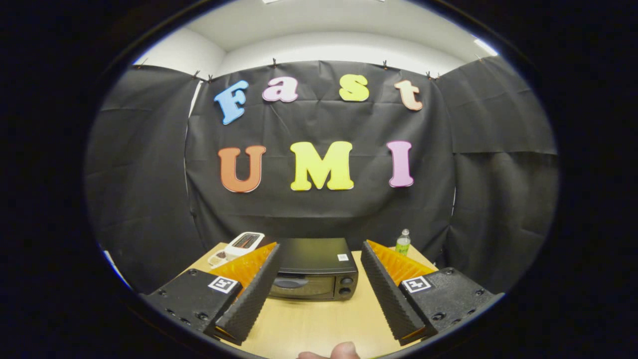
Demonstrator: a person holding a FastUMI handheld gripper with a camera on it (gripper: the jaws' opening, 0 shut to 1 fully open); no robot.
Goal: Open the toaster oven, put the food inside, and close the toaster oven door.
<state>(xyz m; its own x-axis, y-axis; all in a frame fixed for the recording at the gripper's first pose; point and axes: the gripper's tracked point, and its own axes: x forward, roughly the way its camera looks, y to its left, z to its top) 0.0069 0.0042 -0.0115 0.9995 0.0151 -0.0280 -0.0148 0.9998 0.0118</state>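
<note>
A black toaster oven [313, 269] stands on the wooden table [319, 319], its glass door shut and its two knobs [345, 285] at the right of the front. My gripper [320, 252] is open, held above the table in front of the oven with nothing between its fingers. The left finger [254, 294] and the right finger [386, 291] frame the oven, which sits well beyond them. A small dish with food [217, 258] lies left of the oven, partly hidden behind the left finger.
A white toaster [244, 244] stands at the table's back left, behind the dish. A green-labelled bottle [402, 242] stands at the back right. A fingertip of the person's hand [344, 351] shows at the near table edge. Black cloth walls close in the booth.
</note>
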